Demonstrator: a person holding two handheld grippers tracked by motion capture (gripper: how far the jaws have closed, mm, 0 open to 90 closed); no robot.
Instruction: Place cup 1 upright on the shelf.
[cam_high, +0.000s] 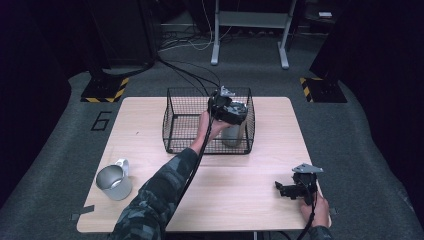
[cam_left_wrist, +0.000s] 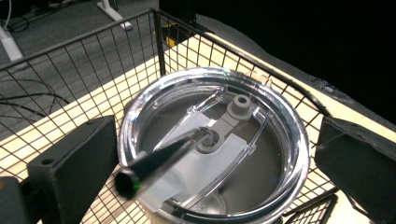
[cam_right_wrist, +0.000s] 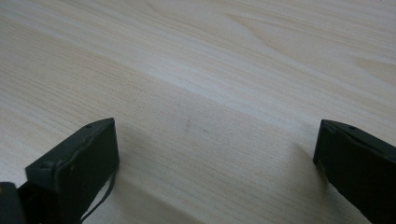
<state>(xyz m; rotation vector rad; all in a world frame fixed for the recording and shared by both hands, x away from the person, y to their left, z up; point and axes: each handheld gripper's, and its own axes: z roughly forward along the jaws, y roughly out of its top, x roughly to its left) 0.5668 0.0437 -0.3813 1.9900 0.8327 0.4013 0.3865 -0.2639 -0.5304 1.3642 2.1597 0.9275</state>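
The left gripper (cam_high: 229, 107) hangs over the wire basket (cam_high: 172, 120) at the far middle of the desk (cam_high: 240, 170), directly above a lidded tumbler (cam_high: 233, 134) that stands upright in the basket's right part. In the left gripper view its fingers (cam_left_wrist: 74, 168) are spread wide, one on each side of the tumbler's clear lid (cam_left_wrist: 215, 149), gripping nothing; a dark straw (cam_left_wrist: 159, 161) leans out of the lid's opening toward the camera. It cannot be told whether the fingers touch the rim.

The right gripper (cam_high: 295, 190) rests low near the desk's right front edge, its fingers (cam_right_wrist: 77, 163) likewise released and empty over bare wood. A grey mug (cam_high: 114, 182) with a white handle sits apart at the left front corner.

The step in hand appears to be the handling of the tumbler inside the basket, either just set down or about to be taken. If a grasp follows, the left gripper must drop so the fingers bracket the body below the lid, then clench squarely, keeping clear of the straw and the nearby basket wall.
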